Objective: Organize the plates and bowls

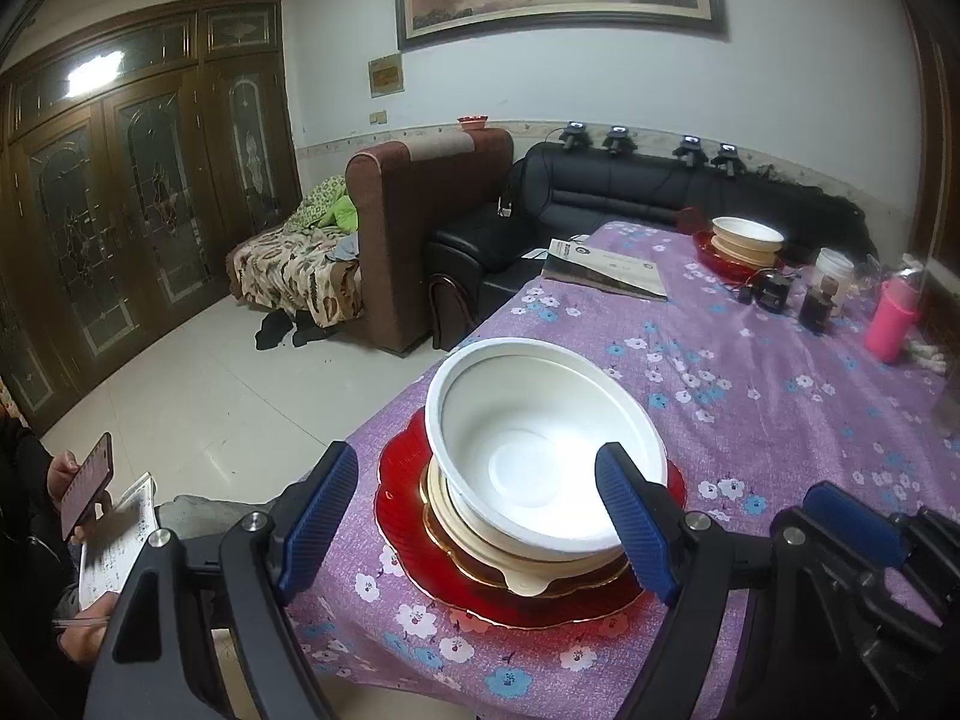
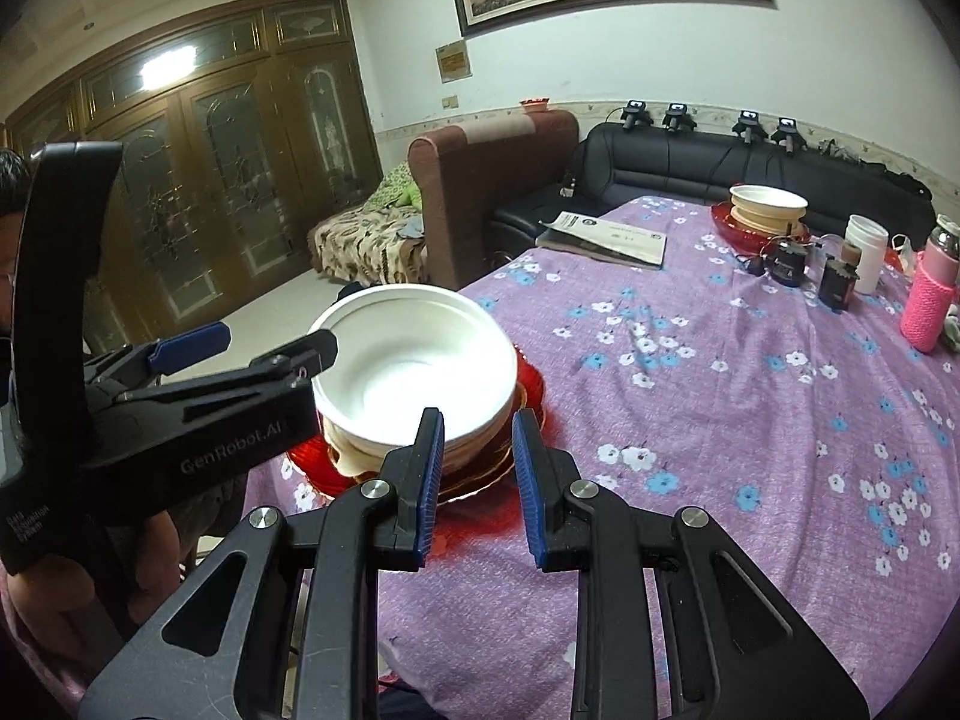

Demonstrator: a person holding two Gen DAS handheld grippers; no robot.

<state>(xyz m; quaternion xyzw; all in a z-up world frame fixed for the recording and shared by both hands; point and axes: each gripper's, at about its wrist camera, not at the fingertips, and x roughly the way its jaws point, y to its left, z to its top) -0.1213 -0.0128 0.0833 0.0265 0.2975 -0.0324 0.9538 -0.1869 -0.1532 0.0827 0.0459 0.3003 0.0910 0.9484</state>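
Note:
A white bowl [image 1: 543, 444] sits on top of a cream bowl [image 1: 480, 525], a gold-rimmed brown plate and a red plate [image 1: 408, 534] near the table's front left corner. My left gripper [image 1: 474, 516] is open, its blue fingers wide on either side of the stack's near edge, holding nothing. My right gripper [image 2: 478, 468] is open with a narrower gap and empty, just in front of the same stack [image 2: 414, 372]. The left gripper [image 2: 240, 348] shows at the stack's left in the right wrist view. A second stack of bowls on a red plate [image 1: 744, 240] stands at the table's far end.
The table has a purple flowered cloth [image 1: 750, 420]. At the far right stand a pink bottle [image 1: 891, 321], a white cup [image 1: 834, 273], dark small jars [image 1: 816, 303] and a booklet [image 1: 606, 270]. A person with a phone [image 1: 87, 483] sits at the left. Sofas stand behind.

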